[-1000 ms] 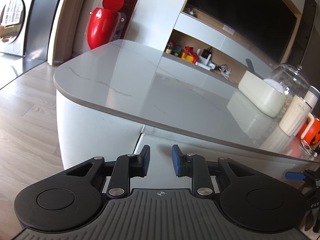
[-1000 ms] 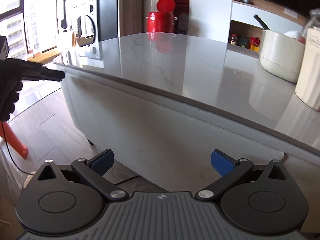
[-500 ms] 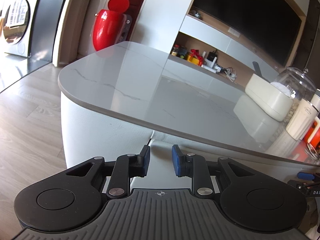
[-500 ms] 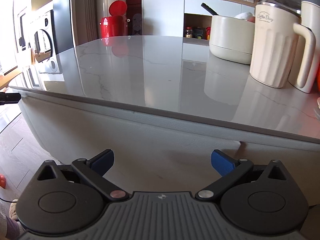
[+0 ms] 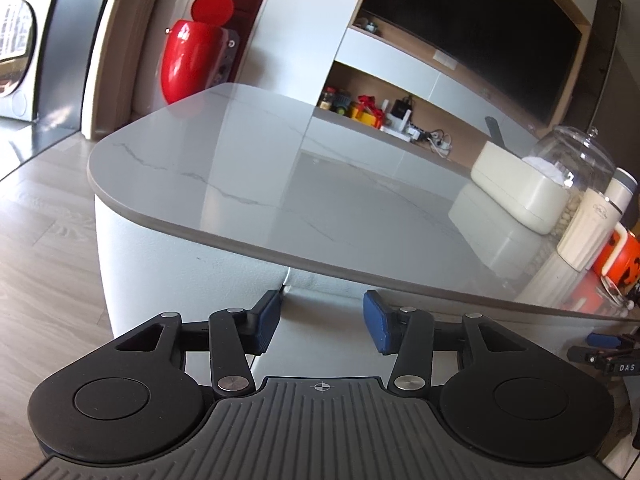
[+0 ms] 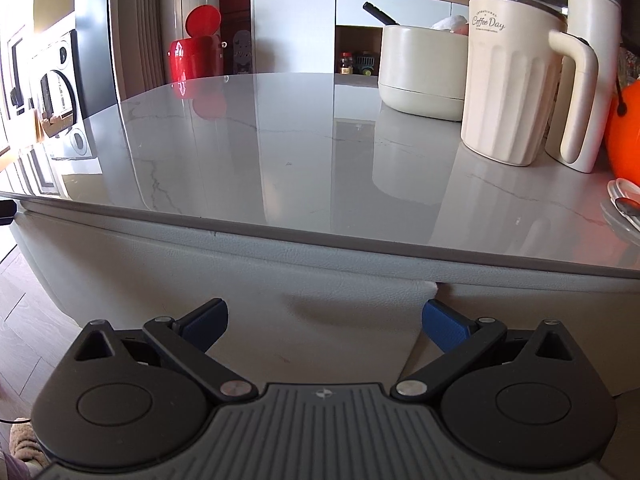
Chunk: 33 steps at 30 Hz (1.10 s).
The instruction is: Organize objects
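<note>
Left gripper [image 5: 322, 322] held partly open and empty below the table [image 5: 280, 184] edge, right gripper [image 6: 324, 322] spread wide, empty, glossy marbled top, ribbed cream mug [image 6: 506, 88] and smooth tumbler [image 6: 588, 64] seen far right, round cream pot [image 6: 420, 70] behind.

Left gripper [image 5: 322, 322] below table [image 5: 280, 184] edge, jaws parted, empty. Cream tub [image 5: 520, 194], ribbed cup [image 5: 584, 228], orange mug [image 5: 618, 258] at right.

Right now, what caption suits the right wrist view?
Open hand-held gripper below the table edge, facing a ribbed cream cup.
</note>
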### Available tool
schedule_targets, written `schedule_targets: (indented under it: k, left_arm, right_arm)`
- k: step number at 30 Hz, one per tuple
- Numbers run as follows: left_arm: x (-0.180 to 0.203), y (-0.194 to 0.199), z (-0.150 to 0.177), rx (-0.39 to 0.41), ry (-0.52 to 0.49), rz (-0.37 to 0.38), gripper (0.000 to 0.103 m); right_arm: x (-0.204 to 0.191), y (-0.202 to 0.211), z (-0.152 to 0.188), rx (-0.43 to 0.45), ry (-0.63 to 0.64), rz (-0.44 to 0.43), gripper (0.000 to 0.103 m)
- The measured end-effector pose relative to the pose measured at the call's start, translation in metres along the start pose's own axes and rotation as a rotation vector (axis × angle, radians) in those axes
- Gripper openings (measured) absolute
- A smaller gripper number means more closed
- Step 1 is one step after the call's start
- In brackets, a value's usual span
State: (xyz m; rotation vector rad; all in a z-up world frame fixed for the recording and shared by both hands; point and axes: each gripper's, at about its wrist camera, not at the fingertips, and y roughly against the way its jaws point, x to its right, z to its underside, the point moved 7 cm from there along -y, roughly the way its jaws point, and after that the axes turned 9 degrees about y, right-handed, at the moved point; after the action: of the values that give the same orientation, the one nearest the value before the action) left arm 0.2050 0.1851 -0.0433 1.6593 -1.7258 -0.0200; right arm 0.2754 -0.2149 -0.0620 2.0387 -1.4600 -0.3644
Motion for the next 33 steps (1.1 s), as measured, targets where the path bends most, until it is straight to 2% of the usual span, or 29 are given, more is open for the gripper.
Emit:
schedule_targets:
  k: [2,4,6,7,9,19,33]
  left_arm:
    - [-0.001,0.000,-0.002,-0.004,0.032,0.016,0.053]
    - [0.003,-0.003,-0.003,-0.021,0.021,0.044,0.069]
    - [0.009,-0.006,-0.003,-0.037,0.001,0.066,0.081]
    - [0.011,-0.007,-0.002,-0.040,-0.005,0.071,0.085]
    - [0.014,-0.009,-0.002,-0.044,-0.013,0.073,0.088]
    - [0.018,-0.009,0.001,-0.049,-0.053,0.040,0.086]
    - [0.015,-0.006,0.002,-0.056,-0.069,0.071,0.086]
  right_arm:
    - [0.000,0.001,0.000,0.001,-0.004,-0.003,0.103]
    - [0.000,-0.001,-0.001,0.001,-0.004,-0.003,0.103]
    - [0.000,0.000,0.000,0.001,0.001,0.000,0.103]
    - [-0.001,-0.001,0.000,0.002,0.002,0.001,0.103]
    - [-0.001,0.000,0.000,0.001,0.004,0.001,0.103]
    - [0.000,-0.003,0.001,-0.005,-0.017,0.000,0.103]
    - [-0.002,-0.001,0.004,-0.006,-0.008,0.006,0.103]
